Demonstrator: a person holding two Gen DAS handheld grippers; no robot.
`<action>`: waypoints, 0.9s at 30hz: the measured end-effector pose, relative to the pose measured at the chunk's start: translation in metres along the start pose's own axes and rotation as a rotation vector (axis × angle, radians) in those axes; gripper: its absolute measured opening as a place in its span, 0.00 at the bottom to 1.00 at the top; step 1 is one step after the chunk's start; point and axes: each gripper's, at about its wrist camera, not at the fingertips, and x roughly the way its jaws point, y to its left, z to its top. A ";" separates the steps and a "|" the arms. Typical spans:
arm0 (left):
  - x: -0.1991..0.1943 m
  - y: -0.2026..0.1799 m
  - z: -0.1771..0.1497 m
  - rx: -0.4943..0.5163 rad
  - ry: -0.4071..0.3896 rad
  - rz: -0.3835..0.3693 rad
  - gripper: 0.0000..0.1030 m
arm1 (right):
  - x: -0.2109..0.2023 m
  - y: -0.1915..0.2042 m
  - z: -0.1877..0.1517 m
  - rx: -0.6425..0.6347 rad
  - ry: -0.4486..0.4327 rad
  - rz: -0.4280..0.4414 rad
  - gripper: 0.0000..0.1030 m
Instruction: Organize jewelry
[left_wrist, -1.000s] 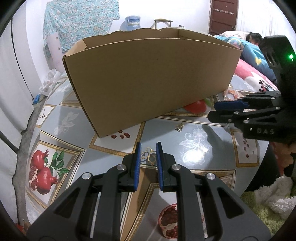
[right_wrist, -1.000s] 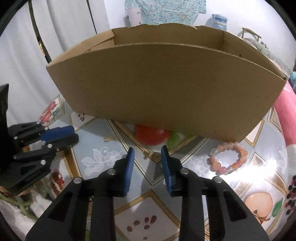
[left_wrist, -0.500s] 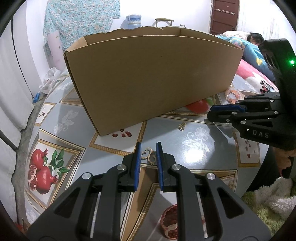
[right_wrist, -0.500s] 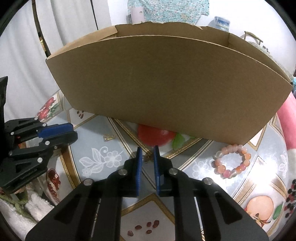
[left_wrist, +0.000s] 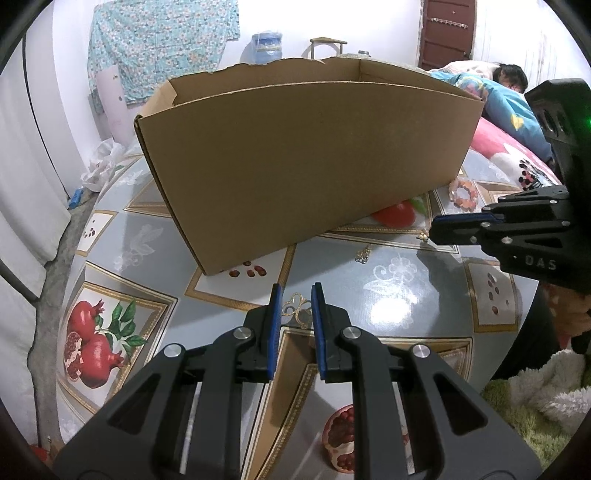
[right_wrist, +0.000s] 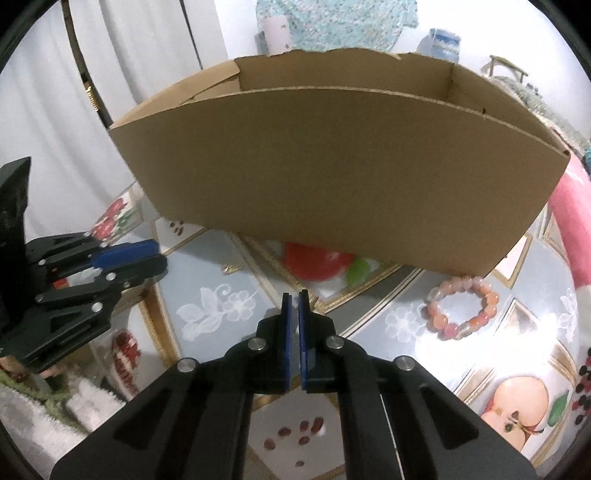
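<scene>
An open cardboard box (left_wrist: 306, 162) stands on the fruit-patterned table; it also shows in the right wrist view (right_wrist: 332, 166). My left gripper (left_wrist: 295, 299) is narrowly open around a gold filigree piece (left_wrist: 297, 308) on the table. My right gripper (right_wrist: 294, 299) has its pads nearly together; in the left wrist view it (left_wrist: 436, 232) has a small gold earring (left_wrist: 424, 236) at its tips. Another small gold earring (left_wrist: 364, 254) lies on the table between the grippers, also seen in the right wrist view (right_wrist: 231, 268). A pink-orange bead bracelet (right_wrist: 460, 308) lies to the right.
The round table's edge (left_wrist: 51, 280) curves close on the left. A fluffy rug (left_wrist: 546, 387) lies below at the right. A bed with a sleeping person (left_wrist: 509, 74) is behind the box. White curtains (right_wrist: 129, 55) hang at the left.
My right gripper closed from open to nearly shut on the small gold earring and rose a little. My left gripper stayed around the gold filigree piece.
</scene>
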 end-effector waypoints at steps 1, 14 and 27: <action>0.000 0.000 0.000 0.000 -0.001 0.000 0.14 | -0.001 0.000 0.000 -0.002 0.003 0.002 0.05; -0.001 -0.001 -0.002 -0.002 0.003 0.003 0.15 | 0.013 0.001 0.006 0.035 0.000 -0.073 0.28; 0.000 0.001 -0.004 -0.008 0.010 0.002 0.14 | 0.019 0.012 0.006 0.044 -0.004 -0.101 0.12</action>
